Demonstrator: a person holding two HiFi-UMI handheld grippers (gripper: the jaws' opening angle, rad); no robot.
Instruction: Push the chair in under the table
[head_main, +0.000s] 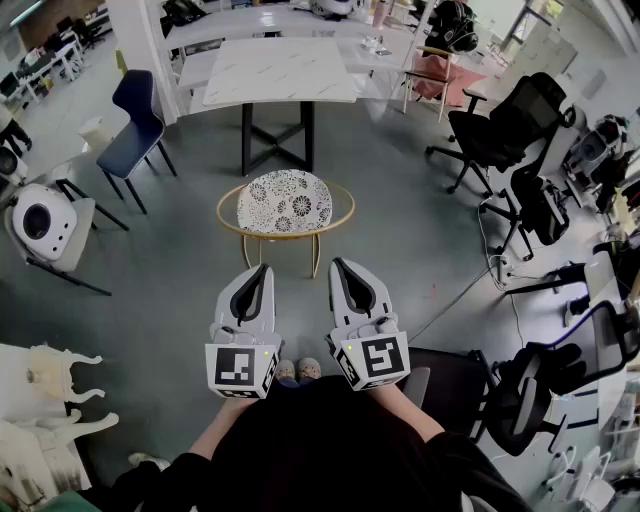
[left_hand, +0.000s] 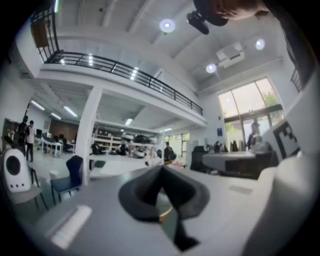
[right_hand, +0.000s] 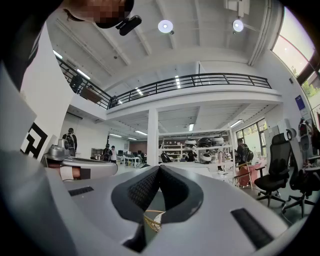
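The chair (head_main: 285, 201) has a white flower-patterned seat and a gold rim. It stands on the floor just in front of the white marble-topped table (head_main: 280, 70) with black legs, its seat outside the tabletop. My left gripper (head_main: 264, 268) and right gripper (head_main: 338, 262) are held level side by side, a short way behind the chair's near rim and apart from it. Both are shut with nothing in them. In the left gripper view the shut left gripper (left_hand: 161, 168) points at the chair, and a bit of gold rim (left_hand: 165, 213) shows below it. The right gripper (right_hand: 160, 168) shows the same chair rim (right_hand: 151, 220).
A blue chair (head_main: 136, 118) stands left of the table. A white round device (head_main: 38, 220) rests on a seat at far left. Black office chairs (head_main: 503, 128) crowd the right, with a cable (head_main: 478, 284) on the floor. White ornate furniture (head_main: 50, 400) sits bottom left.
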